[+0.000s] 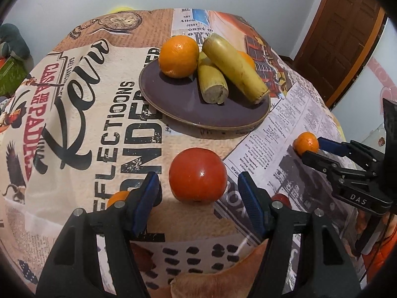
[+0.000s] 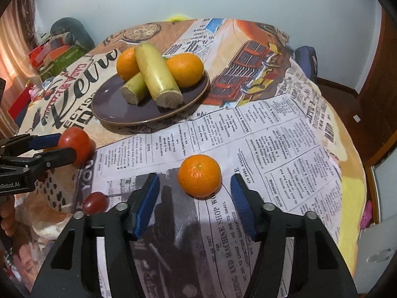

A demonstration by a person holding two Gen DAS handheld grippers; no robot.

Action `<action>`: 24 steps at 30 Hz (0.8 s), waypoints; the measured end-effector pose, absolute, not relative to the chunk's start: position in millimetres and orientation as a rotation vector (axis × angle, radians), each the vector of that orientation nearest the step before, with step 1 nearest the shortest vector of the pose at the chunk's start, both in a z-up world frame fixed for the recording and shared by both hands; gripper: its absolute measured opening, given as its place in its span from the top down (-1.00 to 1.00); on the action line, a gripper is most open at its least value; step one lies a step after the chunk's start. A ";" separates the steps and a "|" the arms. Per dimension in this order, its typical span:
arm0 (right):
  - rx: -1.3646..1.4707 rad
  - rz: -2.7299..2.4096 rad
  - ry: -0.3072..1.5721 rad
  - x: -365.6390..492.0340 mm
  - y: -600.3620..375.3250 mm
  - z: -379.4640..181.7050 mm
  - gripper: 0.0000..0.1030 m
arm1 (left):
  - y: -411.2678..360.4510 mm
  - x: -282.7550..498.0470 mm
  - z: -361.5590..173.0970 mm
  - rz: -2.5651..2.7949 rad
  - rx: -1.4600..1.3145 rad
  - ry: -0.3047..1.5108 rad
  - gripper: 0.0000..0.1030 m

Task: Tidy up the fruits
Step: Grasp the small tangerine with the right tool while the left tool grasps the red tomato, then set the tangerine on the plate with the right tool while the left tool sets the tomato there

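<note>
Item: my left hand-held gripper [image 1: 199, 188], black frame with blue pads. Jaws spread wide, holding nothing. A large glossy red round fruit [image 1: 198, 175] sits on the tabletop between the two pads, touching neither as far as I can tell.

Item: my right hand-held gripper [image 2: 196, 188], same build. Jaws spread wide, holding nothing. A small round orange mandarin [image 2: 199, 175] rests between its pads, clear of both, on the newspaper-print cloth.

Item: dark purple round ceramic plate [image 1: 173, 104], toward the far edge of the tabletop. It carries two cut yellow-green stalk pieces [image 1: 233, 67], the longer leaning on the shorter, and two oranges [image 1: 179, 55], one either side of the stalks.

Item: small dark red round fruit [image 2: 95, 203], near the front edge of the tabletop, beside my right hand-held gripper's left pad.

Item: a small orange fruit [image 1: 118, 197], largely hidden behind my left hand-held gripper's left pad.

Item: tabletop covering, printed cloth with newspaper text, lettering and a red vintage truck [image 2: 250, 74].
</note>
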State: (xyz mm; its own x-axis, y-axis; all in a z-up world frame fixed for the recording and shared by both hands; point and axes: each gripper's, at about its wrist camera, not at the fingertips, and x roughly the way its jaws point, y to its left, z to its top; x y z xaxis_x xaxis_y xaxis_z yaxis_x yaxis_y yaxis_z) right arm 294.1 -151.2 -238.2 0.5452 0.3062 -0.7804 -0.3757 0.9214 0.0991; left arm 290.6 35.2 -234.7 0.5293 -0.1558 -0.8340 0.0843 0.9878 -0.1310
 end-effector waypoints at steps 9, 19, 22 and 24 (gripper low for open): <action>-0.039 0.414 0.920 299.5 -156.4 -247.3 0.33 | 34.4 291.6 -237.1 -0.150 -0.077 0.988 0.08; -0.041 0.430 0.907 296.9 -149.7 -238.3 0.33 | 35.4 284.1 -222.3 -0.155 -0.073 0.954 0.10; -0.041 0.438 0.887 296.6 -145.8 -230.4 0.33 | 37.2 281.3 -211.0 -0.152 -0.072 0.926 0.11; -0.038 0.445 0.869 297.0 -142.6 -223.9 0.33 | 39.7 280.6 -202.8 -0.147 -0.072 0.905 0.11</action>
State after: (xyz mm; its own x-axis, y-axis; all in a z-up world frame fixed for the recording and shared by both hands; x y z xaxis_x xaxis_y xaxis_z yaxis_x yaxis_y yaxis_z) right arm 297.0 -142.6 -223.9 0.5596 0.3625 -0.7452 -0.3931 0.9078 0.1464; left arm 280.6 39.7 -202.8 0.6088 -0.1572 -0.7776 0.0963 0.9876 -0.1243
